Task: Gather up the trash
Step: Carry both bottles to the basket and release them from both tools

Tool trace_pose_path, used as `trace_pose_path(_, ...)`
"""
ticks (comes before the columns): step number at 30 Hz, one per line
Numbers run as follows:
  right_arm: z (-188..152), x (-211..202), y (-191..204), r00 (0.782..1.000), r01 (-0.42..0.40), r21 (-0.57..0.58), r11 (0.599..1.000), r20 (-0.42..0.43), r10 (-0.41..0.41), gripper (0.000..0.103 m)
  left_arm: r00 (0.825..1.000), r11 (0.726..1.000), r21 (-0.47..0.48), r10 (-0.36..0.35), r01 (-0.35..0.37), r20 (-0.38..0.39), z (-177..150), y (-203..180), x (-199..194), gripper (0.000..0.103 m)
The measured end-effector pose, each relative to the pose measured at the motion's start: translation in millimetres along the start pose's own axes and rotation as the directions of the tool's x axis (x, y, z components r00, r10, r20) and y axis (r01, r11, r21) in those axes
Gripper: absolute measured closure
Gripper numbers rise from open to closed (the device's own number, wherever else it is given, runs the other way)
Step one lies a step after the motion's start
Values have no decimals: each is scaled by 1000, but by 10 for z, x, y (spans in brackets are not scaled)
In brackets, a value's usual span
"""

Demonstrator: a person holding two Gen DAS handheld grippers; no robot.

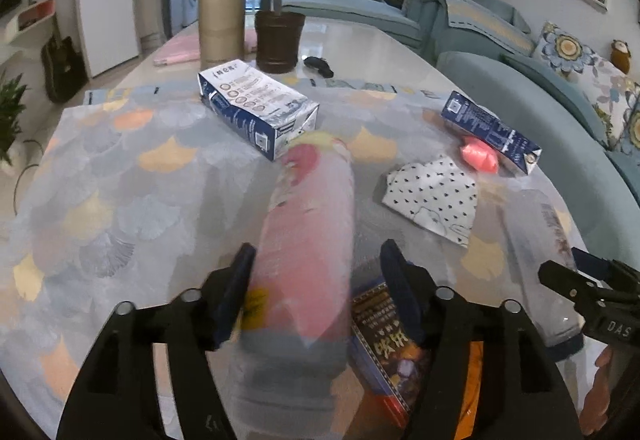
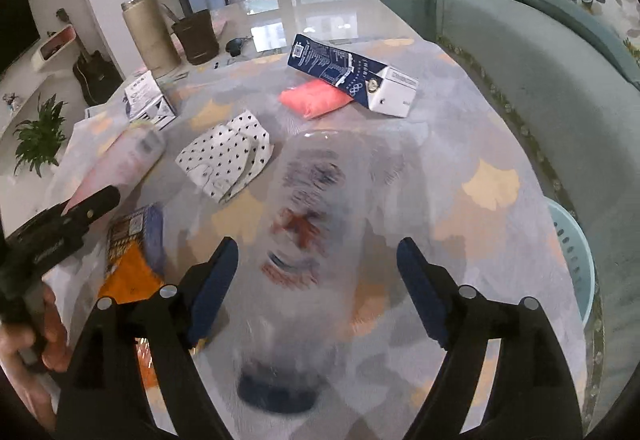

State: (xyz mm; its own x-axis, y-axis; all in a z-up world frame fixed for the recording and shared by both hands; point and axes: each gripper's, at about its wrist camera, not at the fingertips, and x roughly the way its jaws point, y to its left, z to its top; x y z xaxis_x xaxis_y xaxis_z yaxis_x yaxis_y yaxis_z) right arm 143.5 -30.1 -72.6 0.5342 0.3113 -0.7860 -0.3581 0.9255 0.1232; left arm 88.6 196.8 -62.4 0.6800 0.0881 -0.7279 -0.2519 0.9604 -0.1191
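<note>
Matt patterned cloth (image 1: 120, 179) covers a glossy tabletop (image 1: 360, 39); printed cardboard milk carton (image 1: 256, 107), translucent plastic bottle (image 2: 316, 207)

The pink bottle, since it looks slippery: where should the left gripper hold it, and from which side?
Grip the pink bottle across its straight mid-body, coming from the cap end along its length. It lies flat and already sits between the open left gripper fingers, so closing there should pinch parallel walls.
</note>
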Motion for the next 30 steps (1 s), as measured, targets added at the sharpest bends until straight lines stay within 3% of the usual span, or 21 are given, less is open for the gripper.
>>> trace_pose_path(2,1,73,31,1000,0,-6,1000,-6,-1,26,1000,1000,-3,30,-30,0,-12,19,48,52)
trace_pose_path(3,-7,101,57,1000,1,-11,1000,-7,-1,26,1000,1000,-15,13,-13,-13,-17,46,78,57)
trace_pose_path(6,-45,162,136,1000,27,-42,999,-5,-28,48,1000,999,-38,-3,3,-2,-22,93,62,57)
trace_pose_path(9,-85,125,127,1000,20,-54,998,19,-19,50,998,1000,-27,8,-6,70,-35,47,-63,57)
trace_pose_path(14,-110,-136,-54,995,1,-19,1000,98,1,50,975,997,-25,-67,74,213,38,-186,-433,57)
trace_pose_path(21,-14,-660,-658,974,30,69,997,224,-45,50,934,974,70,-225,214,279,196,-994,-689,57)
trace_pose_path(26,41,-927,-1295,953,87,169,982,273,-132,50,913,943,145,-327,299,245,225,-1745,-595,57)
trace_pose_path(30,67,-971,-1822,946,119,273,955,260,-192,50,894,910,192,-402,366,199,222,-2299,-438,57)
